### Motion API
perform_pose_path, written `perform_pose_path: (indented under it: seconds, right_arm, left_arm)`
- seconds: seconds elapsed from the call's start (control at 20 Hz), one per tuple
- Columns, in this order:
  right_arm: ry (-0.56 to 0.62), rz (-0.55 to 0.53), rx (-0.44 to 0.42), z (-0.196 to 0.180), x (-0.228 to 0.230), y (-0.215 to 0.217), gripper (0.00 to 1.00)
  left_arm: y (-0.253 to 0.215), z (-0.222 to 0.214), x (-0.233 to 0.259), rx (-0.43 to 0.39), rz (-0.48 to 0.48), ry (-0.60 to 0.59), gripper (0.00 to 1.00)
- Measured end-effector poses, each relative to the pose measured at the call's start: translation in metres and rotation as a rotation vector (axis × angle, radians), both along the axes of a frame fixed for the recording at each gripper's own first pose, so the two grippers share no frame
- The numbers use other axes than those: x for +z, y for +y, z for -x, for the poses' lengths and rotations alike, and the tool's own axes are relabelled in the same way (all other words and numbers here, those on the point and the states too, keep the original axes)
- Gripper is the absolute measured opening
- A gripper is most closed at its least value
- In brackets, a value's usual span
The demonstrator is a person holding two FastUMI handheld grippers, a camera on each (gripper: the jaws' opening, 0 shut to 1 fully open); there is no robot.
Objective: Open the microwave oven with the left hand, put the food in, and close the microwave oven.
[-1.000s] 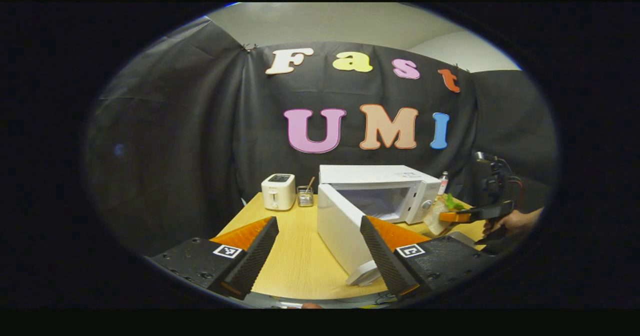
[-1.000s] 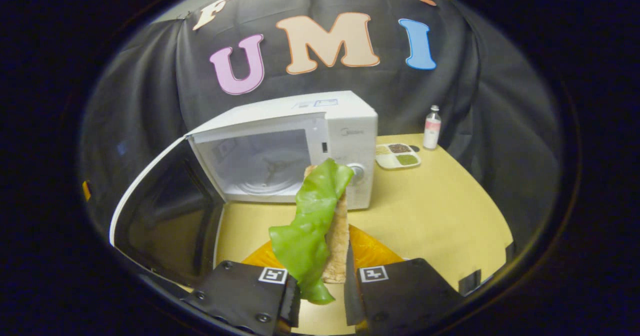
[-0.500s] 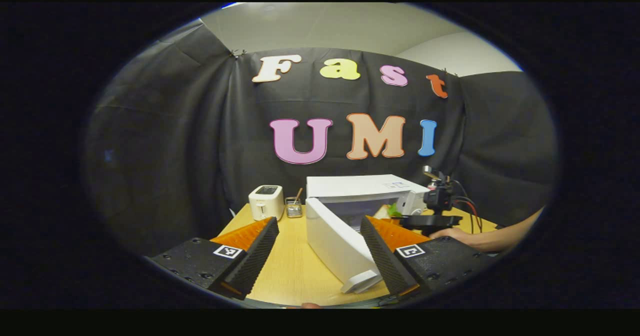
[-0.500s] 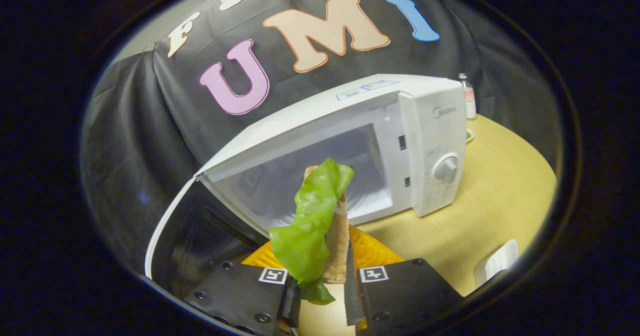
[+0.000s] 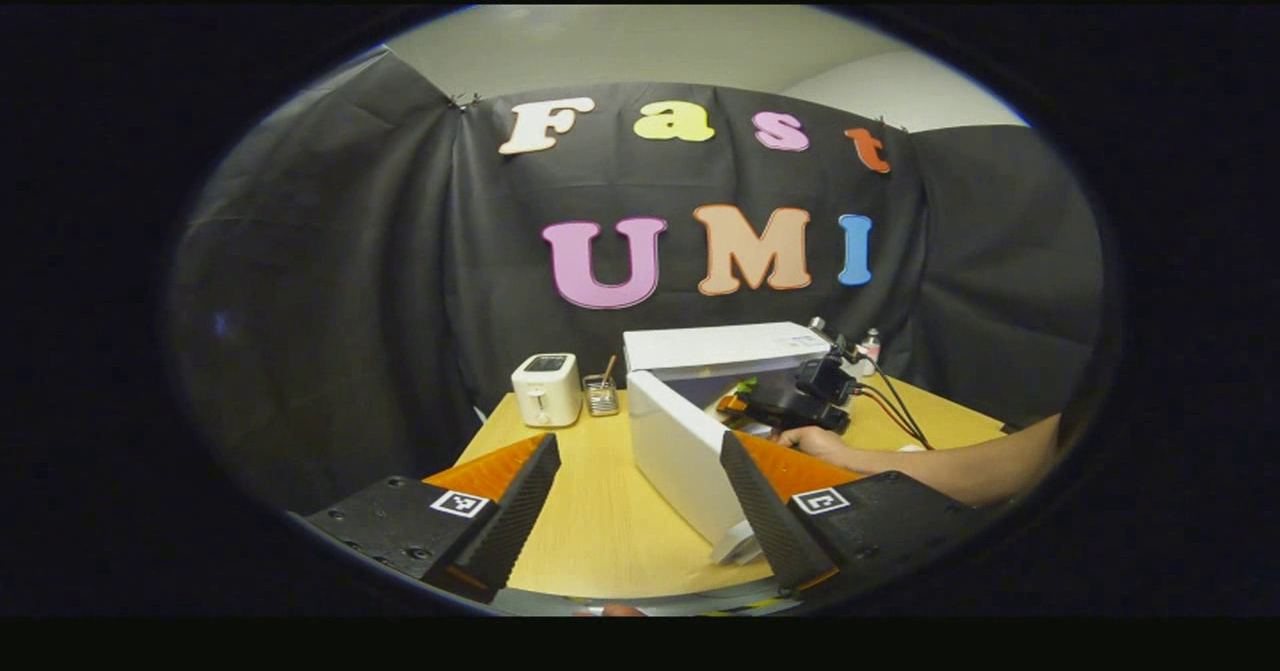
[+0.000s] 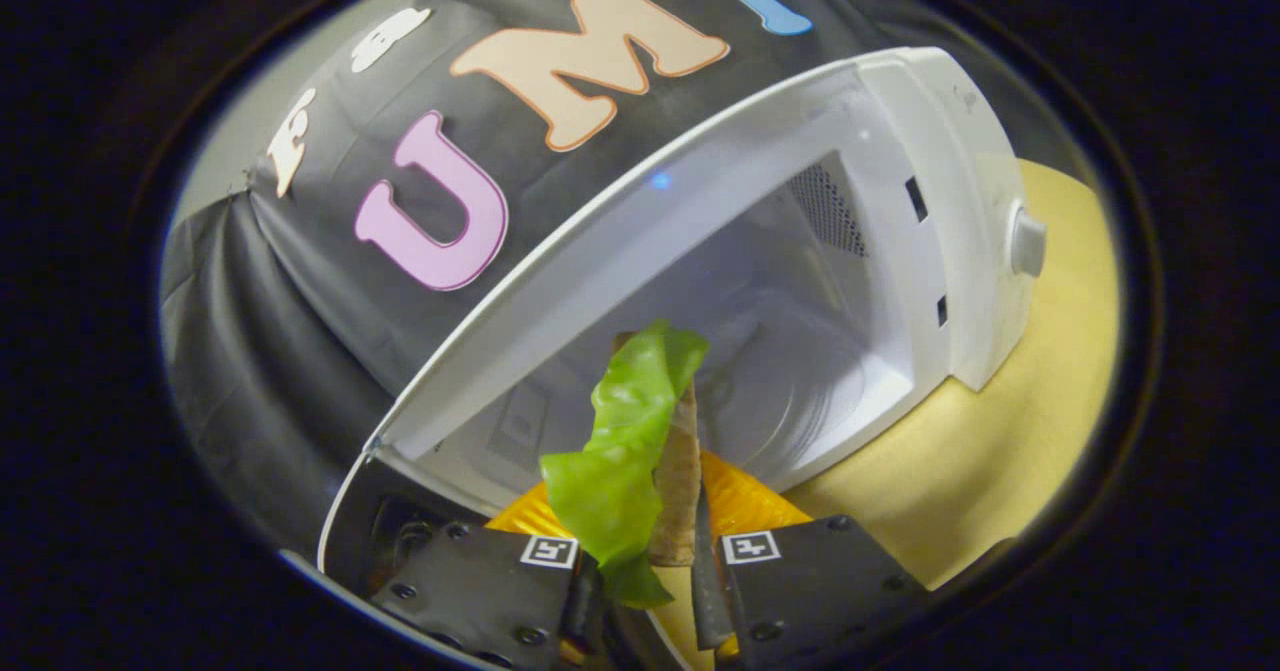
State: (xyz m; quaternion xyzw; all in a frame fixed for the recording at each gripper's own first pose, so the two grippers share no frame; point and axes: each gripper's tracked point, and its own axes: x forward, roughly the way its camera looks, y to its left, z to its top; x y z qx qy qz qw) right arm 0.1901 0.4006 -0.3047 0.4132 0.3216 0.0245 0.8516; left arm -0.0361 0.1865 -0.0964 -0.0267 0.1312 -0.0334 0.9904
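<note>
The white microwave [image 5: 720, 349] stands at the back of the wooden table, its door [image 5: 685, 456] swung wide open toward me. My left gripper [image 5: 635, 446] hangs open and empty in front of that door, well back from it. My right gripper [image 6: 648, 556] is shut on the food, a slice of bread [image 6: 680, 466] with a green lettuce leaf [image 6: 620, 431] draped over it. The food is held upright at the mouth of the microwave cavity [image 6: 800, 331]. In the left gripper view the right gripper [image 5: 790, 406] and the hand [image 5: 820, 441] holding it reach into the opening.
A white toaster [image 5: 546, 389] and a small glass jar [image 5: 601, 394] sit left of the microwave. A small bottle [image 5: 873, 343] stands behind its right side. The person's forearm [image 5: 960, 461] lies across the table's right part. The control knob [image 6: 1028, 243] is right of the cavity.
The right gripper has carried the food forward from in front of the microwave to its opening, so the cavity looms larger. The left gripper stays open and has barely moved.
</note>
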Motion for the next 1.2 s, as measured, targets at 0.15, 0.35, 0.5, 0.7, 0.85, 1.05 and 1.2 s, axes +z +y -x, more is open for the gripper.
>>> perform_pose_path:
  seconds: [0.15,0.35,0.5,0.7,0.85,1.05,1.2]
  right_arm:
    - [0.012,-0.063,-0.067,-0.017,-0.008,0.006,0.31]
    - [0.014,-0.131,-0.121,-0.038,-0.013,0.014,0.3]
    - [0.008,-0.15,-0.152,-0.051,-0.018,0.017,0.3]
    - [0.055,-0.16,-0.163,-0.06,-0.037,0.019,0.37]
    - [0.052,-0.141,-0.158,-0.058,-0.04,0.019,0.3]
    - [0.045,-0.122,-0.152,-0.061,-0.046,0.017,0.41]
    - [0.063,-0.036,-0.148,-0.058,-0.053,0.009,0.42]
  left_arm:
    - [0.007,0.002,-0.004,0.016,-0.002,0.02,0.94]
    - [0.012,0.002,-0.011,0.027,-0.019,0.043,0.94]
    - [0.011,0.002,-0.013,0.038,-0.006,0.06,0.94]
    - [0.01,0.004,-0.012,0.048,0.001,0.065,0.94]
    - [0.01,0.005,-0.013,0.05,-0.011,0.067,0.94]
    - [0.009,0.007,-0.009,0.058,-0.006,0.067,0.94]
    - [0.004,0.008,-0.01,0.058,0.001,0.067,0.94]
